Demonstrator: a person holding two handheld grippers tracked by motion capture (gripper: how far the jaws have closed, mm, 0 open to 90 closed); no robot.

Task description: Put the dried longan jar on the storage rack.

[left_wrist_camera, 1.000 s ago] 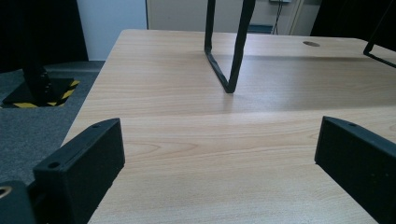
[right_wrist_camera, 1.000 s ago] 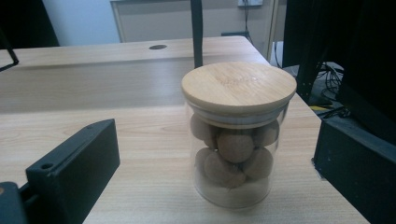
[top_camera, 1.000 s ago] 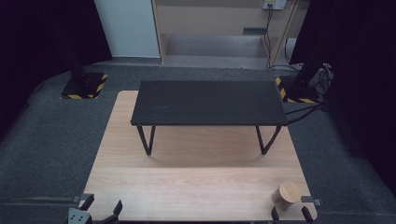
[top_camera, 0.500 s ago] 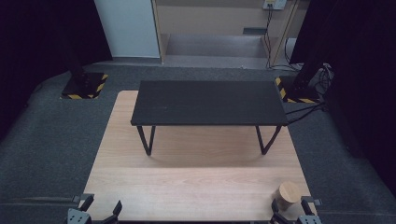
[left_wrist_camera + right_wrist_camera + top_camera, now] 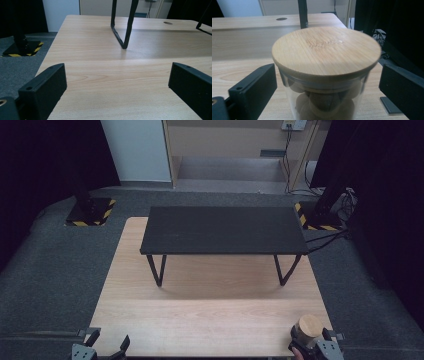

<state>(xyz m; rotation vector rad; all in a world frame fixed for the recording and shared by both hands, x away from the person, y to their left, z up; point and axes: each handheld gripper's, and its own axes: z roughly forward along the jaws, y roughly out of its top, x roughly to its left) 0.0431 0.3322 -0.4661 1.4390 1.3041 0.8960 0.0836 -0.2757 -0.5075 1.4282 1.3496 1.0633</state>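
Item: glass jar [image 5: 324, 100], bamboo lid [image 5: 325, 51], between spread jaws of right gripper [image 5: 327, 82], ungripped. Left gripper [image 5: 117, 82] agape, empty. We judge risk: jar near table edge [image 5: 210, 355], could topple off.

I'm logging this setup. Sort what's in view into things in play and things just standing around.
In play:
- glass jar with wooden lid, between the open jaws of the right hand-held gripper
- left hand-held gripper, open over bare wooden table

Standing around:
- black bench
- striped floor bases
- wall cables
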